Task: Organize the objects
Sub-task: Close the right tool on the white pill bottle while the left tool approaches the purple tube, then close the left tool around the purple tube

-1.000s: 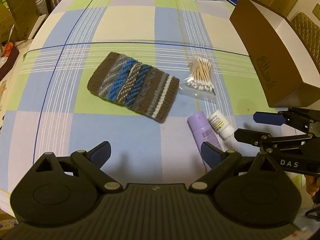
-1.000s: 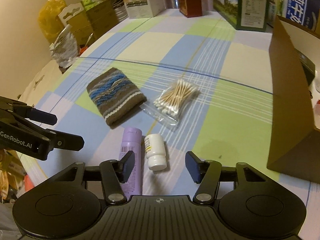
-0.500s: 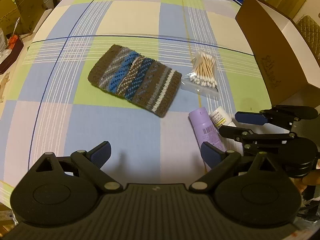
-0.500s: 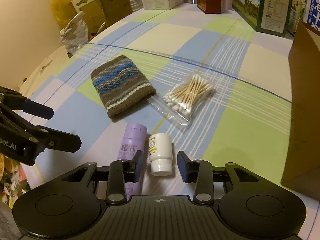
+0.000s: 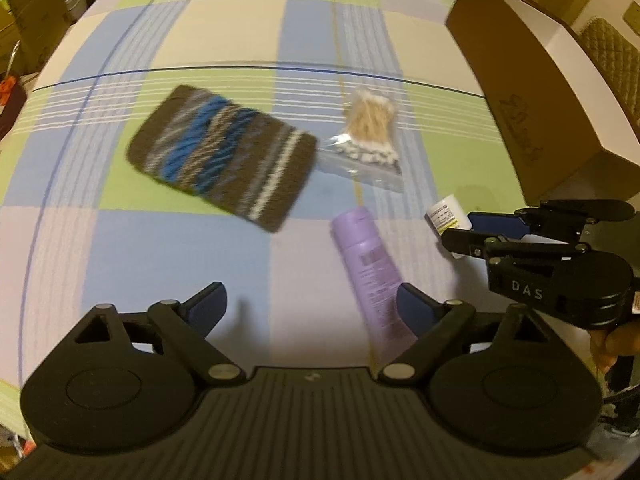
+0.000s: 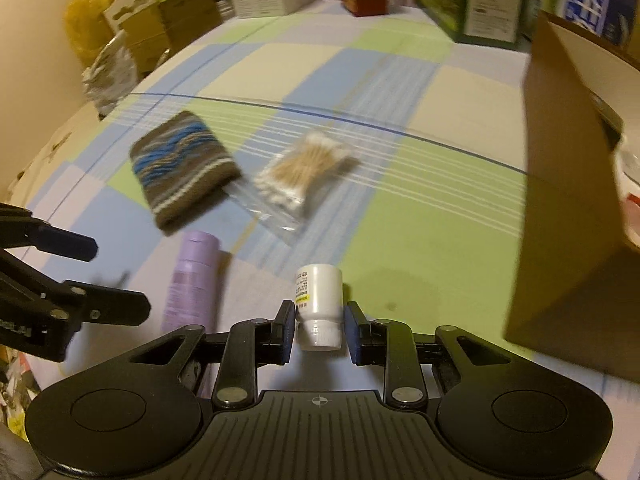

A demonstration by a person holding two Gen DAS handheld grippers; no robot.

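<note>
Step in hand: pick-up of the small white bottle point(image 6: 319, 304), judged the first item of several to be moved into the brown cardboard box point(image 6: 560, 216) at the right.
Right gripper point(image 6: 319, 326): jaws have just been closing, and both pads now press the sides of the white bottle near its cap; clamped on it. The bottle lies between the fingers, cap end toward the camera, and appears raised a little off the cloth.
Left gripper point(image 5: 308, 302): jaws stand wide apart, having just closed a little, with nothing held; its right finger point(image 5: 416, 308) lies over the near end of the purple tube point(image 5: 368, 264), contact cannot be told.
Purple tube: lying flat on the checked tablecloth point(image 5: 168, 248), just left of the white bottle.
Farther items: knitted striped pouch point(image 5: 224, 156) at left and a clear bag of cotton swabs point(image 5: 372, 132) beside it, both untouched.
Next move, judged: lift the bottle clear and carry it right, over the box wall, before releasing; the left gripper would need to straddle the tube squarely before it closes.
</note>
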